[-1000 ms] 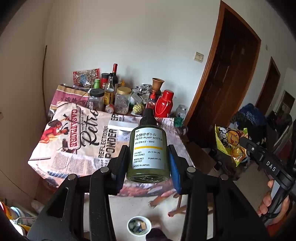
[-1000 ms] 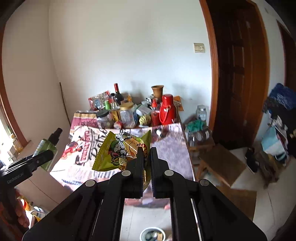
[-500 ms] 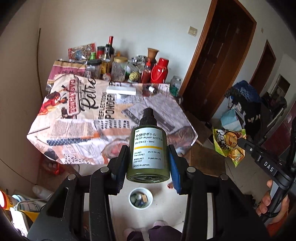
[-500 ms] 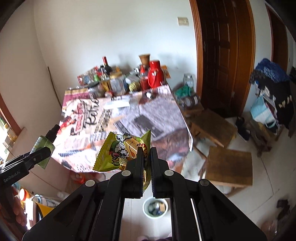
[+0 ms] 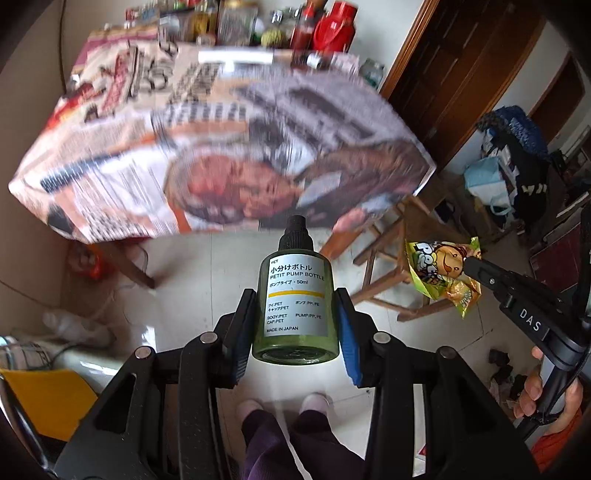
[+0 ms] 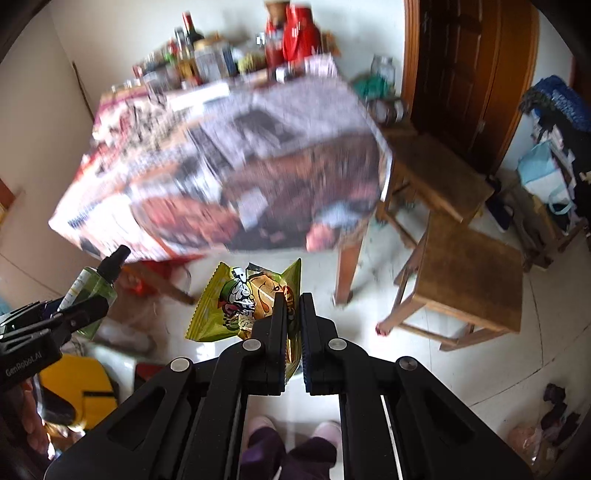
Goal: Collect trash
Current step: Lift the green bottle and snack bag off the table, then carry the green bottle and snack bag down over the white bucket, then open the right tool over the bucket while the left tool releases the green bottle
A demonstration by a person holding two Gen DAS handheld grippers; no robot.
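Note:
A small green pump bottle (image 5: 295, 273) with a white label and black cap sits upright between the blue pads of my left gripper (image 5: 294, 306), which is shut on it. My right gripper (image 6: 292, 297) is shut on the edge of a yellow-green snack bag (image 6: 240, 302). Both grippers point steeply down at the pale tiled floor in front of the table. From the left wrist view, the right gripper (image 5: 469, 264) with the snack bag (image 5: 439, 269) shows at the right. In the right wrist view, the left gripper (image 6: 92, 306) with the bottle (image 6: 92, 288) shows at the left.
A table under a printed cloth (image 5: 221, 147) stands ahead, with bottles and a red flask (image 5: 332, 29) at its back. Wooden stools (image 6: 469, 273) are to the right, near a dark door (image 6: 461, 74). The person's feet (image 5: 280, 406) are below, and a yellow object (image 5: 40, 398) lies at the left.
Both grippers have dropped and tipped downward, so the table top slid up and the floor and feet came into view. The small white bin on the floor is now hidden. Both grips are unchanged.

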